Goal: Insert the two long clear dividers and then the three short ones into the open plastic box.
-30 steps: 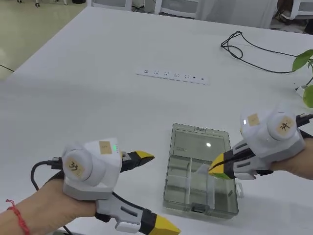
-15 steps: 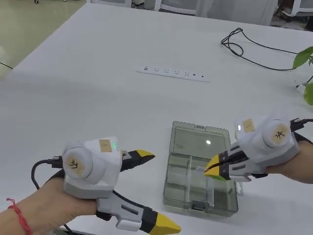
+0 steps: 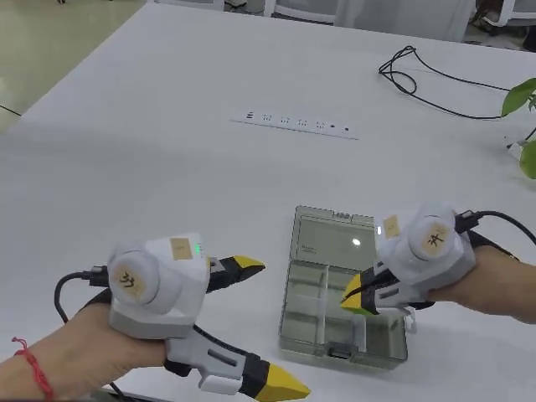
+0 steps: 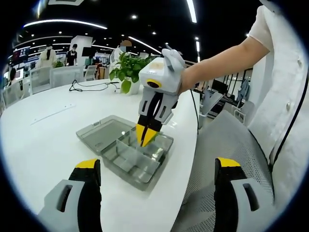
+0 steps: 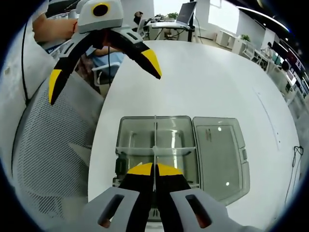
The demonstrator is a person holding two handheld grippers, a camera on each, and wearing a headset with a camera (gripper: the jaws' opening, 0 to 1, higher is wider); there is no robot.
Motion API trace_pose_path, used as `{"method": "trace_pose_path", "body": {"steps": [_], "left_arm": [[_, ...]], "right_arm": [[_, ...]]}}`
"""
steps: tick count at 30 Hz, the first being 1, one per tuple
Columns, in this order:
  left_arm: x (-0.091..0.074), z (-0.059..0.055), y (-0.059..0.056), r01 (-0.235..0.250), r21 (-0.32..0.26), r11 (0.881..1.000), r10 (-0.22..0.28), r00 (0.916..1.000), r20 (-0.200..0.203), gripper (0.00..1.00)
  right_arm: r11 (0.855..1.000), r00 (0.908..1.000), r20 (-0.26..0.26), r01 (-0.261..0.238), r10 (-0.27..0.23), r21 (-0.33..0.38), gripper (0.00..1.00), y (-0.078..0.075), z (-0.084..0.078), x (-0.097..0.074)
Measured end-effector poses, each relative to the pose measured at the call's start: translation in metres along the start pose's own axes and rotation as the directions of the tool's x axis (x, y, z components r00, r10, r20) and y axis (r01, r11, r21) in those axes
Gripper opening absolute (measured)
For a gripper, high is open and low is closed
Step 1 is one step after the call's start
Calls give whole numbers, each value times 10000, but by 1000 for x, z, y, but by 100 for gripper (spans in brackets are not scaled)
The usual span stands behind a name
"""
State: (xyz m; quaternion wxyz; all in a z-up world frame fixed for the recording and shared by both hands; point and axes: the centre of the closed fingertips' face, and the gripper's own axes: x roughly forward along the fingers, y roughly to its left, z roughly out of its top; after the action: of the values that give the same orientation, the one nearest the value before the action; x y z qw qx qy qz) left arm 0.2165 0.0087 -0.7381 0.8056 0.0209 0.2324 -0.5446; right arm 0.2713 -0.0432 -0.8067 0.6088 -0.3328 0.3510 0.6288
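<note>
The clear plastic box (image 3: 292,333) lies open near the table's front edge, its lid (image 3: 342,240) folded back flat. My right gripper (image 3: 349,300) hangs low over the box's middle, shut on a thin clear divider (image 5: 154,133). In the right gripper view that divider is edge-on and runs down the centre of the box (image 5: 129,126). Another clear divider (image 5: 174,150) crosses it inside the box. My left gripper (image 3: 265,328) is open and holds nothing, to the left of the box. In the left gripper view the right gripper (image 4: 146,139) dips into the box (image 4: 107,154).
A white power strip (image 3: 297,126) lies mid-table, with a black cable (image 3: 423,82) and plant leaves (image 3: 523,102) at the far right. A grey mesh chair (image 5: 50,145) stands by the table's near edge. Bare tabletop surrounds the box.
My right gripper has moved left and down with the divider, from the box's right side to over its middle. The left gripper has stayed put and open.
</note>
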Motion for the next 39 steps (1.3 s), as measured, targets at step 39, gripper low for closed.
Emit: {"method": "trace_pose_path", "body": {"steps": [39], "left_arm": [[-3, 3, 1, -28, 77, 10000, 28, 10000, 12, 100]], "right_arm": [[9999, 9989, -452, 144, -147, -58, 7, 1, -5, 4]]}}
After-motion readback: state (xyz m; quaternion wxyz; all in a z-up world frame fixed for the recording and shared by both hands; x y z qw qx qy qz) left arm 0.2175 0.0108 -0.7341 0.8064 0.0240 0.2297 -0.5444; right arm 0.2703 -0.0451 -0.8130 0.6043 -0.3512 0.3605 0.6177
